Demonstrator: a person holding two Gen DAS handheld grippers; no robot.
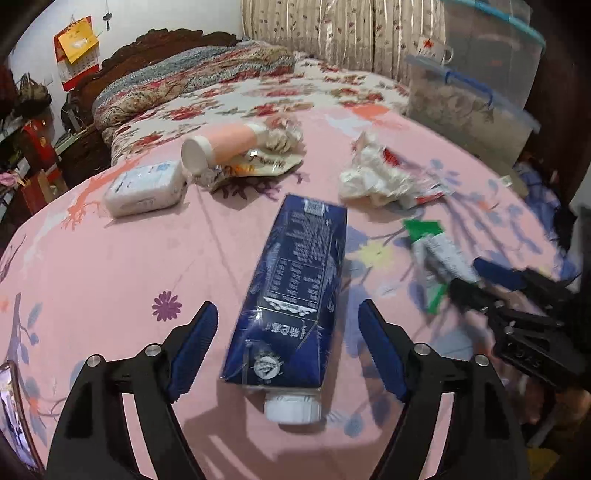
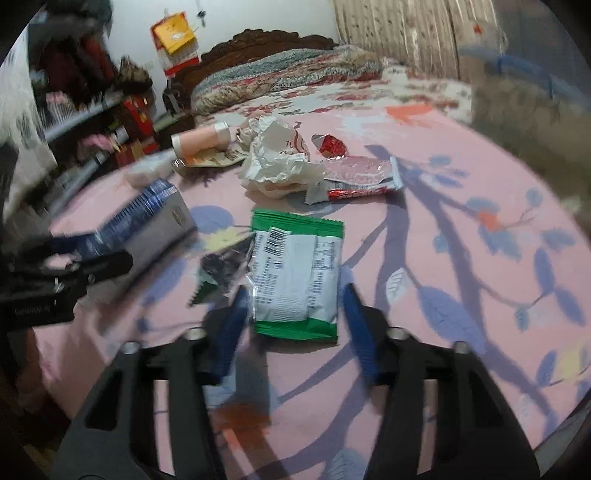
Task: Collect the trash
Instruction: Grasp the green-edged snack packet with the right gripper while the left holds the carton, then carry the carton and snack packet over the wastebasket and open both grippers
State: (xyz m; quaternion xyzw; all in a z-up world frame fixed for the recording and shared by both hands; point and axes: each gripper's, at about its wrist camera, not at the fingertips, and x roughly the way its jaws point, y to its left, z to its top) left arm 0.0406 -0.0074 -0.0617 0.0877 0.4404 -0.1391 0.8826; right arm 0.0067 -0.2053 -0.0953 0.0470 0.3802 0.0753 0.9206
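Surface: bed with pink floral sheet; carved headboard, folded quilts, wall calendar and curtains behind.

Left to right on the sheet:
- tissue pack, near the left edge;
- pink bottle, lying on a flat wrapper;
- blue carton, centre, between the spread pads of the left gripper, untouched;
- crumpled paper with red wrapper;
- green packet, between the right gripper's fingers, gaps both sides, not clamped;
- lidded bins, right edge, contents unclear.

Right view blurred; a phone's edge cut off lower left.
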